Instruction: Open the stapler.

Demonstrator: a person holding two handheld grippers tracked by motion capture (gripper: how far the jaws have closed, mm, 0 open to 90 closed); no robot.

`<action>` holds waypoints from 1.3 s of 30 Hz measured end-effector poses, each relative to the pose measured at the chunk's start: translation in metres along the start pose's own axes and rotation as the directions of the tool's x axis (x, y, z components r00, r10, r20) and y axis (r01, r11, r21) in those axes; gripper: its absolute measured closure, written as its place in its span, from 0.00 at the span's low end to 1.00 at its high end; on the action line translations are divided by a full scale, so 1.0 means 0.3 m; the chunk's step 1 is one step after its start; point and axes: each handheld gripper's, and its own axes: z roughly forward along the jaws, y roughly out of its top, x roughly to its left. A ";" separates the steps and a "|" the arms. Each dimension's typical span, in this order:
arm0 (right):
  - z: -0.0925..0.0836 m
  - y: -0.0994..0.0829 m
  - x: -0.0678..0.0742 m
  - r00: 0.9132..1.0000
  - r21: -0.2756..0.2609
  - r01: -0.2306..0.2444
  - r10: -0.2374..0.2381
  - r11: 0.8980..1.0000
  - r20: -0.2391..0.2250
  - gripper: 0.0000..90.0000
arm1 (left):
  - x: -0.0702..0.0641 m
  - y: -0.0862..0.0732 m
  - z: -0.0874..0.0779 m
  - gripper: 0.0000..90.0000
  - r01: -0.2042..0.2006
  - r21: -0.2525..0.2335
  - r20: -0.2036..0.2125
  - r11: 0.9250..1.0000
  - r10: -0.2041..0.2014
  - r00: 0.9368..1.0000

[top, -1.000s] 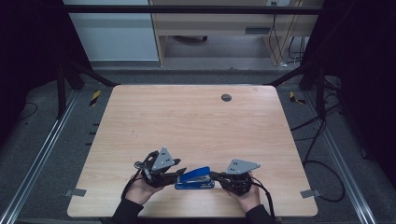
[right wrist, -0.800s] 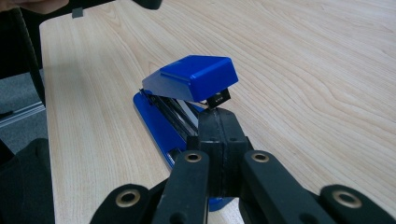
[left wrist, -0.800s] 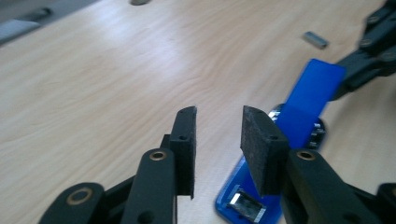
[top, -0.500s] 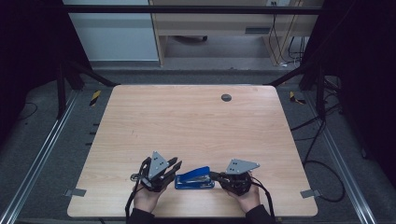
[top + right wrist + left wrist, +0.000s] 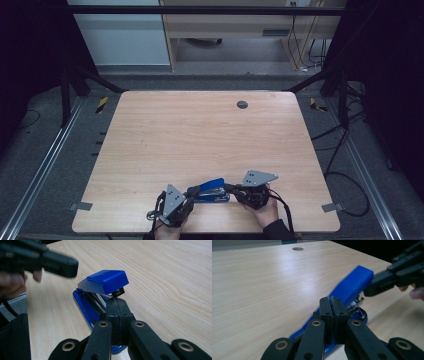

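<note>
The left gripper (image 5: pixel 192 192) has just been closing its jaws and has come down onto the rear end of the blue plastic stapler (image 5: pixel 210 190), which lies near the front edge of the pale wooden table (image 5: pixel 200 135). Its jaws now meet flush with nothing visibly between them, so it probably presses rather than grips. The right gripper (image 5: pixel 231 188), jaws together too, props the raised lid from the opposite end, both hands low and level.
</note>
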 end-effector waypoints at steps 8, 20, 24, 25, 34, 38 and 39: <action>0.000 0.002 -0.001 1.000 -0.001 0.001 -0.001 1.000 -0.002 1.00 | -0.066 -0.043 0.041 1.00 -0.020 0.002 -0.005 1.000 0.020 1.000; -0.003 0.006 -0.005 1.000 -0.007 -0.002 0.002 1.000 -0.008 1.00 | -0.139 -0.068 0.085 1.00 -0.001 -0.027 -0.086 1.000 -0.001 0.996; -0.004 0.007 -0.006 1.000 -0.010 -0.004 0.004 1.000 -0.011 1.00 | -0.148 -0.069 0.092 1.00 0.015 -0.020 -0.111 1.000 -0.017 0.994; -0.004 0.007 -0.006 1.000 -0.010 -0.004 0.004 1.000 -0.011 1.00 | -0.153 -0.070 0.094 1.00 0.021 -0.021 -0.120 1.000 -0.023 0.992; -0.002 0.007 -0.006 1.000 -0.006 -0.007 0.007 1.000 -0.018 1.00 | -0.199 -0.086 0.127 1.00 0.027 -0.004 -0.149 1.000 -0.028 0.988; -0.001 0.007 -0.007 1.000 -0.005 -0.006 0.005 1.000 -0.021 1.00 | -0.205 -0.095 0.145 1.00 0.047 -0.002 -0.152 0.999 -0.047 0.987; 0.000 0.008 -0.006 1.000 -0.005 -0.005 0.004 1.000 -0.021 1.00 | -0.208 -0.097 0.148 1.00 0.046 -0.005 -0.155 0.999 -0.046 0.987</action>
